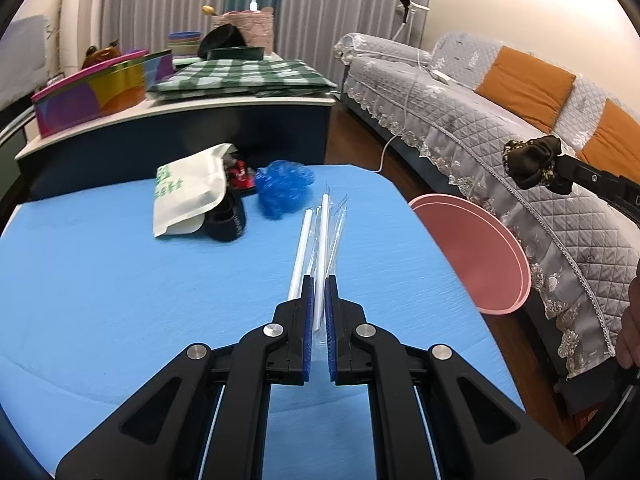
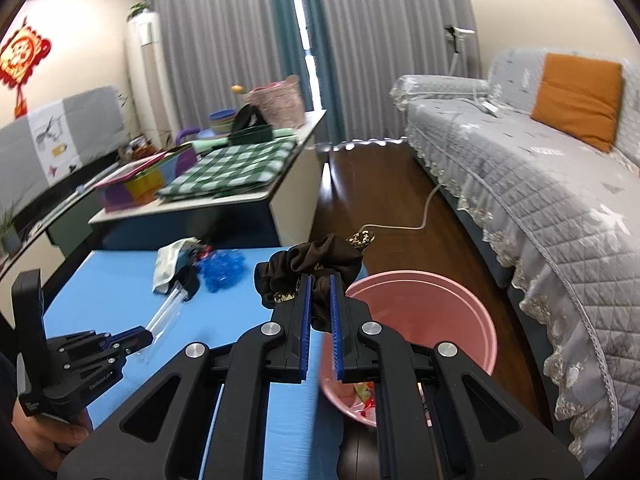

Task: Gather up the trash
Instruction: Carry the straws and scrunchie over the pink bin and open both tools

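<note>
My left gripper (image 1: 319,282) is shut on white straws in clear wrappers (image 1: 322,232), held just above the blue table (image 1: 120,288); it also shows in the right wrist view (image 2: 148,334). My right gripper (image 2: 320,280) is shut on a crumpled dark brown wrapper (image 2: 316,264), held at the table's right edge beside the rim of the pink trash bin (image 2: 424,320). The wrapper also shows in the left wrist view (image 1: 532,160), above and beyond the bin (image 1: 476,256). A white paper bag (image 1: 188,192), a black item (image 1: 226,220) and a crumpled blue plastic piece (image 1: 284,188) lie at the table's far side.
A grey quilted sofa (image 2: 540,200) with orange cushions runs along the right. A dark cabinet (image 1: 180,132) behind the table carries a green checked cloth (image 1: 244,76) and a colourful box (image 1: 92,92). A white cable (image 2: 400,224) lies on the wood floor. The bin holds some trash (image 2: 364,396).
</note>
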Motion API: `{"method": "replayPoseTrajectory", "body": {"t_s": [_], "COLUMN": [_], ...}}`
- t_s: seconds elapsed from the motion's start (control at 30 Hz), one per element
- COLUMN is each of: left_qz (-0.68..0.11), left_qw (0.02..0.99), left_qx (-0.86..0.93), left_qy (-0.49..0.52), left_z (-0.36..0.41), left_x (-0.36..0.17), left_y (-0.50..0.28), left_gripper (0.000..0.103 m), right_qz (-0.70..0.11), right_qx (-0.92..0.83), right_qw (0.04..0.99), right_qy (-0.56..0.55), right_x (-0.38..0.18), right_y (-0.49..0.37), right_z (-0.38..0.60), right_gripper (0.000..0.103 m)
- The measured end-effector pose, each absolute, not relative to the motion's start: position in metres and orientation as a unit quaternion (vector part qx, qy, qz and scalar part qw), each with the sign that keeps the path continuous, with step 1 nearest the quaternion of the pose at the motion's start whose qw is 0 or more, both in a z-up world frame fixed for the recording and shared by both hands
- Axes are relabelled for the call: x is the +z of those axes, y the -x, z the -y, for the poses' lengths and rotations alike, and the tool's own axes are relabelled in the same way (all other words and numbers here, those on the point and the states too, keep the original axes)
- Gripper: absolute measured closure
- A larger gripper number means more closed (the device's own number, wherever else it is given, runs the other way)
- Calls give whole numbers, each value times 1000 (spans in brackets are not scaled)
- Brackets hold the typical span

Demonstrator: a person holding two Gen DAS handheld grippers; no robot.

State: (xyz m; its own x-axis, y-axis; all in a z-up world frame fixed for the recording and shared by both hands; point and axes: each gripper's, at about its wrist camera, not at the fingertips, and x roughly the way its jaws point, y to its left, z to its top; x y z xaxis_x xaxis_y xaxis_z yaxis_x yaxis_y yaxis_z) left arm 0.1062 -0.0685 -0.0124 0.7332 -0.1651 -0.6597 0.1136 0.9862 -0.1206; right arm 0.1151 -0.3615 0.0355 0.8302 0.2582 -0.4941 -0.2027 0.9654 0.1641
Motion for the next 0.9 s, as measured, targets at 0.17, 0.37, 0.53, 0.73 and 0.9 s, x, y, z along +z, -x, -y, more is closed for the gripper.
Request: {"method": "replayPoseTrajectory", "body": {"t_s": [0.17,0.37,0.53,0.73,0.9], "left_qz": [-359,-355,-351,-348,-346], "left_qw": [929,929,930,929,929], "left_qx": [-82,-95,-107,-121,-133], "left_qy": [40,37,31,27,23], "left_z": [82,106,129,154,172], "left_x": [-6,2,8,14,17], "left_y": [-115,-126,-138,-153,-165], "left_gripper": [97,97,97,97,97], "right_qz": [-263,-252,-240,-237,-240], "right_qx": [99,72,53,35,31], "right_qw": [956,960,965,966,965], "right_qy": [-82,-99,-89,-98,-102], "right_x": [42,51,56,56,53], "right_y": [-120,-127,-131,-139,-145], "right_z": [390,415,427,443,448], "right_gripper": [93,93,93,93,93]}}
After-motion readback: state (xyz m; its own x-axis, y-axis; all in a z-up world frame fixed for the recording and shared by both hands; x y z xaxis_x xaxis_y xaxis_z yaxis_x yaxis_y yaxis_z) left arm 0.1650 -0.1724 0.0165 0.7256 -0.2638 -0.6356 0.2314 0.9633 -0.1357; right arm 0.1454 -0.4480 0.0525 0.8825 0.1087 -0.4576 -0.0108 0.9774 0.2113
